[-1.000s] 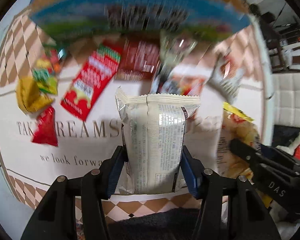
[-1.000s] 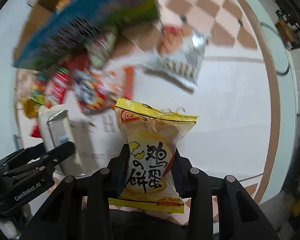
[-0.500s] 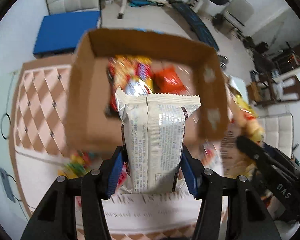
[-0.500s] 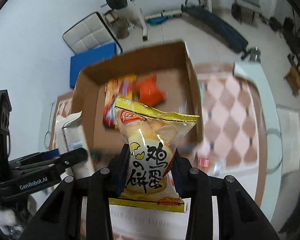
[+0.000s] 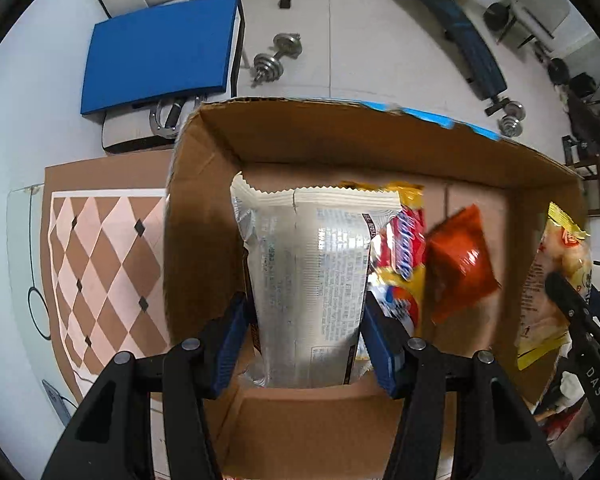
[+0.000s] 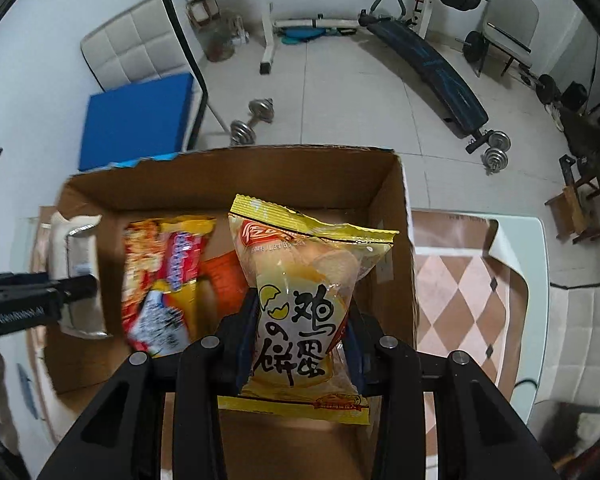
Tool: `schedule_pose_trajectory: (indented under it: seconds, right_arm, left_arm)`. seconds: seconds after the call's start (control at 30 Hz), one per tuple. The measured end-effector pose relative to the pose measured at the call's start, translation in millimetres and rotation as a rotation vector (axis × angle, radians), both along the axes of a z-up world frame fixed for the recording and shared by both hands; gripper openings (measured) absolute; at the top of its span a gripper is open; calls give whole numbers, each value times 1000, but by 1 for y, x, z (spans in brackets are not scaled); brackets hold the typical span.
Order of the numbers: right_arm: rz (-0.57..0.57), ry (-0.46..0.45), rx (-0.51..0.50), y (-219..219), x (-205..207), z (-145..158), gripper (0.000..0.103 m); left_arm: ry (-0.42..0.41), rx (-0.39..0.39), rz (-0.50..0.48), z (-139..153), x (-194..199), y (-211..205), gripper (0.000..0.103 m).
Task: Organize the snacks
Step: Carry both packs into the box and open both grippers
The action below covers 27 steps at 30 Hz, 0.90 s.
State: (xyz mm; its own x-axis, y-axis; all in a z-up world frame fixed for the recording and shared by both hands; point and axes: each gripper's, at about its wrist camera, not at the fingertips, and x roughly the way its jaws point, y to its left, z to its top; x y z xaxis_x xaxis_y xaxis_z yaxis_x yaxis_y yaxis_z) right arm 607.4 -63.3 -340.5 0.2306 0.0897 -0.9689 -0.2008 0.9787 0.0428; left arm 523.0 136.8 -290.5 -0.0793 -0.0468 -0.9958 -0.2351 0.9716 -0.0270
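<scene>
My left gripper [image 5: 306, 336] is shut on a white snack packet [image 5: 308, 276] and holds it above the left half of an open cardboard box [image 5: 340, 140]. In the right wrist view my right gripper [image 6: 300, 340] is shut on a yellow egg-cracker bag [image 6: 304, 300] over the right half of the same box [image 6: 260, 176]. On the box floor lie a red-and-yellow snack bag [image 6: 164, 280] and an orange-red packet [image 5: 460, 268]. Each gripper shows at the edge of the other's view: the right one [image 5: 572, 320] and the left one [image 6: 56, 292].
The box stands on a table with a brown-and-pink checked cloth [image 5: 100, 264] near its far edge. Beyond are a chair with a blue cushion [image 5: 160, 52], dumbbells [image 5: 276, 60] on the tiled floor, and a weight bench [image 6: 428, 76].
Both grippers have swept from above the loose snacks on the cloth to above the open box, each still holding its packet. The box interior now fills both views.
</scene>
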Motion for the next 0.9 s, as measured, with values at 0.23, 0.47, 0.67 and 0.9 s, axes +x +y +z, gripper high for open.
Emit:
schedule_pose_trajectory:
  seconds: [0.23, 0.47, 0.67, 0.9]
  right_arm:
    - [3, 48, -10, 1, 21, -26, 41]
    - [-9, 156, -2, -1, 29, -43, 92]
    - [-11, 166, -9, -3, 20, -38, 92]
    - [-31, 188, -10, -10, -1, -31, 92]
  left_arm:
    - [67, 4, -22, -24, 16, -3, 55]
    - [71, -21, 8, -21, 23, -9, 79]
    - [48, -26, 18, -14, 21, -9, 84]
    - [43, -33, 28, -8, 3, -12, 84]
